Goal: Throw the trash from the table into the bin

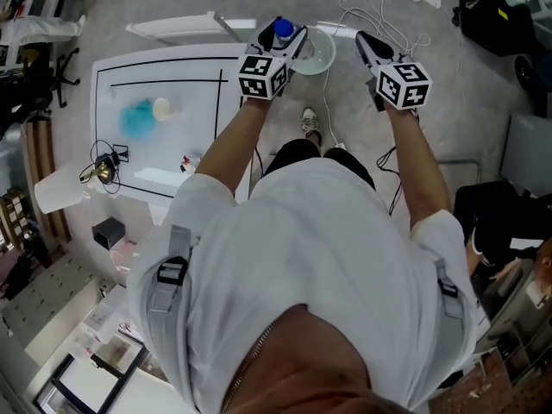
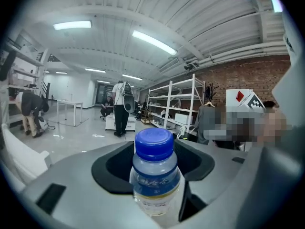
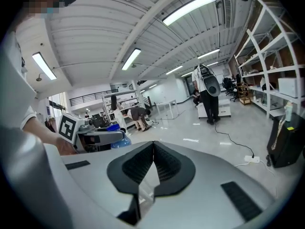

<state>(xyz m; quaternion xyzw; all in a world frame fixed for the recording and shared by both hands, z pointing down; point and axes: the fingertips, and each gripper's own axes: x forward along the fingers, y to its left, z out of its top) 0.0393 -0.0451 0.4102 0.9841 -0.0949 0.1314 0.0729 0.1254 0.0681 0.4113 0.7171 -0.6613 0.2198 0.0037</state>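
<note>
Bottle (image 2: 154,173) is clamped upright in the left gripper (image 1: 280,34) at the bin's (image 1: 326,59) edge (presumably for dropping); the right gripper (image 1: 362,40) is closed and empty.

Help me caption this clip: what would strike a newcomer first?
The blue-capped bottle clamped in the left gripper's jaws, held up by the white bin on the floor. Next, the right gripper beside it, jaws shut, and a blue wad lying on the white table at left.
</note>
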